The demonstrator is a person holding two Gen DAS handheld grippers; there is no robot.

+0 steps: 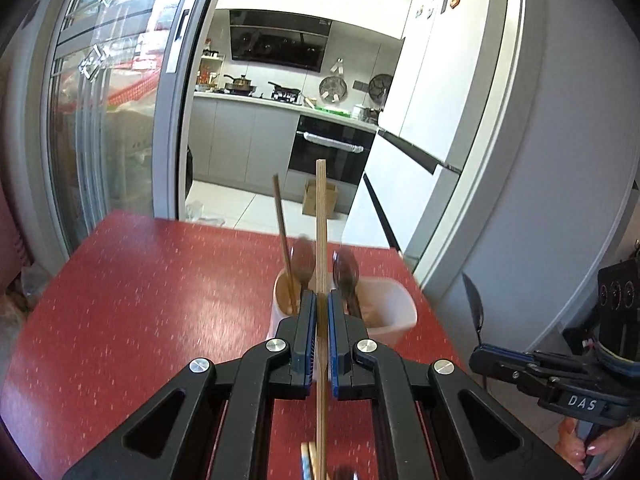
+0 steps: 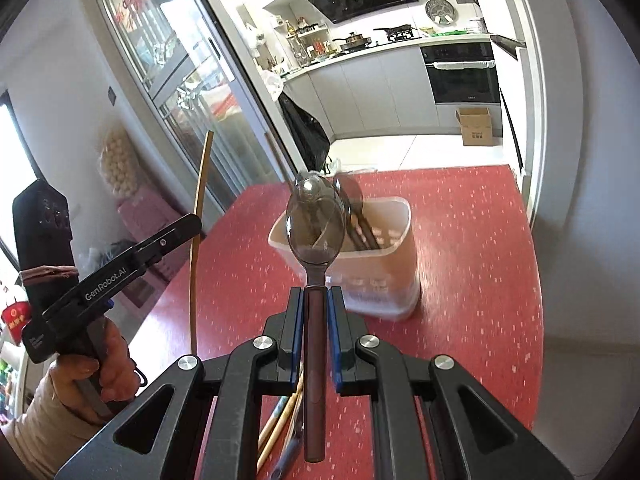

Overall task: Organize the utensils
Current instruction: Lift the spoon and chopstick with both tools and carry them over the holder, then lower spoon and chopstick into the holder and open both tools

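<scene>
Tabletop (image 2: 480, 240): red, pale-flecked — stood before a kitchen doorway.
On it: white utensil holder (image 2: 384, 280); loose utensils (image 2: 280, 432) — near edge.

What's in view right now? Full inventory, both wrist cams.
chopstick: 1, light wood, upright in left gripper
spoon: 1, dark, held in right gripper, bowl up
holder: 1, white, on table, two compartments with chopsticks and spoons
loose utensils: several, wood and dark, on table under right gripper
table: 1, red speckled
box: 1, cardboard, kitchen floor
left gripper: shut on chopstick
right gripper: shut on spoon
hand: holds left gripper
</scene>
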